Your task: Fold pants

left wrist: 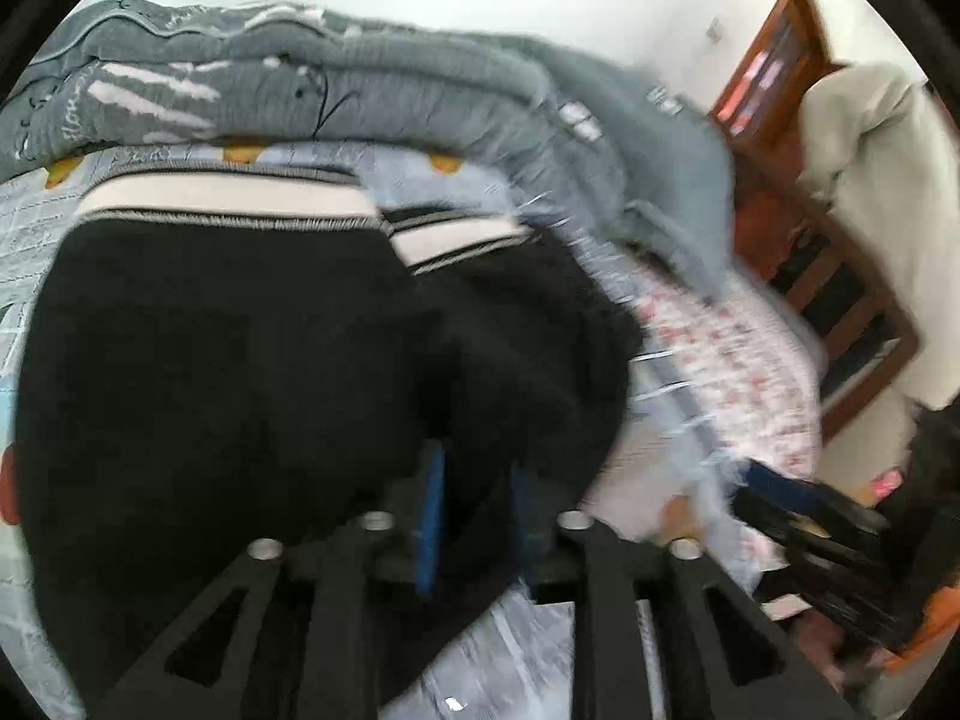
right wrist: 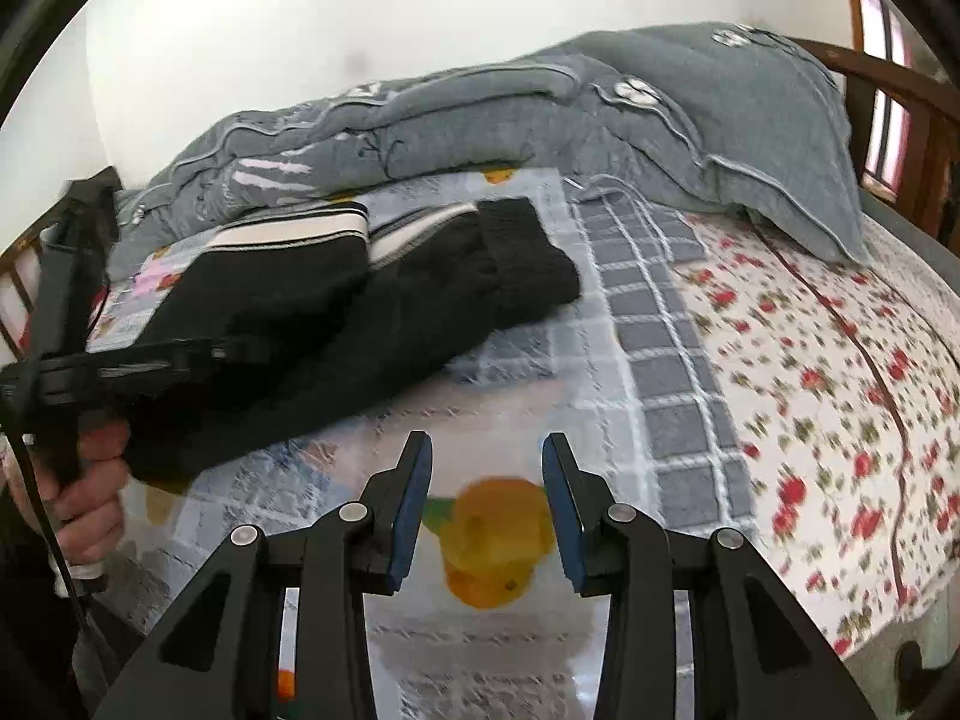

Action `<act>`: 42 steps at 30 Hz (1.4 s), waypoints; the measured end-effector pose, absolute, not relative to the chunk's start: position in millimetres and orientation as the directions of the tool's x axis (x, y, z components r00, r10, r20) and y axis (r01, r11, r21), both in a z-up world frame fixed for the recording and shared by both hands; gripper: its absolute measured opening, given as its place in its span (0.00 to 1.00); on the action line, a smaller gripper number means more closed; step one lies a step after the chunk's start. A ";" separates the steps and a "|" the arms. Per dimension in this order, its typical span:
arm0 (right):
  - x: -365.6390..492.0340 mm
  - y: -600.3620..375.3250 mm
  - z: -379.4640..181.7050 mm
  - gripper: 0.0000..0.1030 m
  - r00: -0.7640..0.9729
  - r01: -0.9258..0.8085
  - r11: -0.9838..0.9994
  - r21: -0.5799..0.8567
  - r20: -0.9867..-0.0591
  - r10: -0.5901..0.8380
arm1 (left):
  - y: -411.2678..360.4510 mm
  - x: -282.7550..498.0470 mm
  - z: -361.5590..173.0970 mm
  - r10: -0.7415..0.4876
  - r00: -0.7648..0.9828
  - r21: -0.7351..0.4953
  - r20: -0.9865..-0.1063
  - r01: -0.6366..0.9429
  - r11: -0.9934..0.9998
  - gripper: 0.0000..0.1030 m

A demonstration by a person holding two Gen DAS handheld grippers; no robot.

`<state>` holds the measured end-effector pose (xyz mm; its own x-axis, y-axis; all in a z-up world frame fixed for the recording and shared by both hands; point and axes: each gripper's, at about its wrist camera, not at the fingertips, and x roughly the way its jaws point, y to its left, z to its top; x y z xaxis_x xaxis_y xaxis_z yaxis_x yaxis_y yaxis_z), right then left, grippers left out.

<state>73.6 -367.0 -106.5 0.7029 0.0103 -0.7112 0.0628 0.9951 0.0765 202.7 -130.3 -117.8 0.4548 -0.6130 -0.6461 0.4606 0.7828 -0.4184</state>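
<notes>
Black folded pants (right wrist: 336, 324) lie lengthwise, striped waistband toward the grey quilt (right wrist: 480, 114).

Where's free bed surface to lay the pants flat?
Free: floral sheet right of the grey checked strip, below the grey pillow; also the plastic cover ahead of the right gripper. Crowded: back-left, black pants against the grey quilt.

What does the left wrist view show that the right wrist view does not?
Only the left wrist view: the left gripper from behind, its fingers over the black pants, and a pale cloth hanging on wooden furniture.

Only the right wrist view: the right gripper, open over an orange print, and the hand gripping the left tool.

Both: pants, grey quilt, flowered sheet.
</notes>
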 end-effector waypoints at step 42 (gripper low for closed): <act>171.7 -409.4 -121.8 0.22 0.736 0.080 0.996 -0.046 -0.671 -0.090 | -55.0 122.9 -156.5 -0.415 0.587 -0.255 -0.695 0.338 0.906 0.66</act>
